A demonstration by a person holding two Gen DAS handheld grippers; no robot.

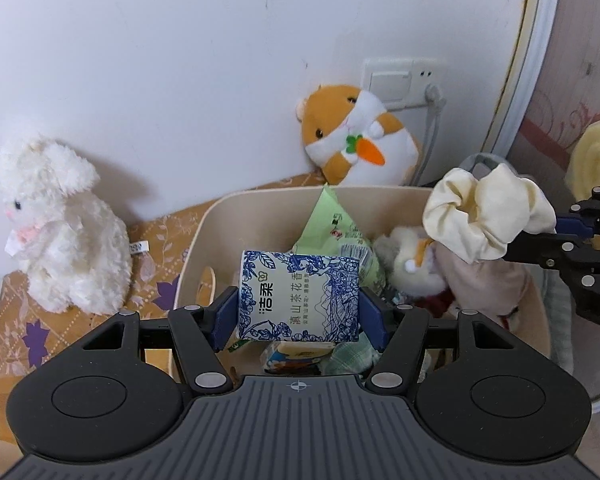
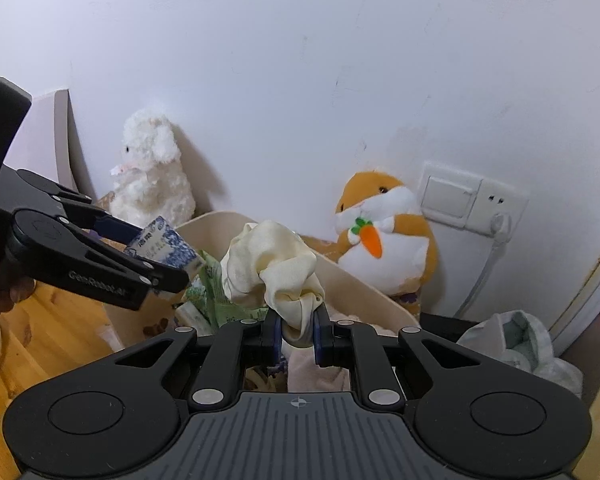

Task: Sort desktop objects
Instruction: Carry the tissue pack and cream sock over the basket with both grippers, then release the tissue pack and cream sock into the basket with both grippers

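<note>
Two held items, blue-and-white floral tissue pack point(image 1: 299, 296), crumpled cream scrunchie point(image 2: 270, 268)

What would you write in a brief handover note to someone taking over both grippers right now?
Left gripper: shut on the blue-and-white tissue pack, held over the beige bin.
Right gripper: shut on the cream scrunchie, also above the bin.
Already in the bin: a green packet, a small plush toy and other items.
Left: put down both held items. The white rabbit and the hamster stand outside by the wall.
</note>
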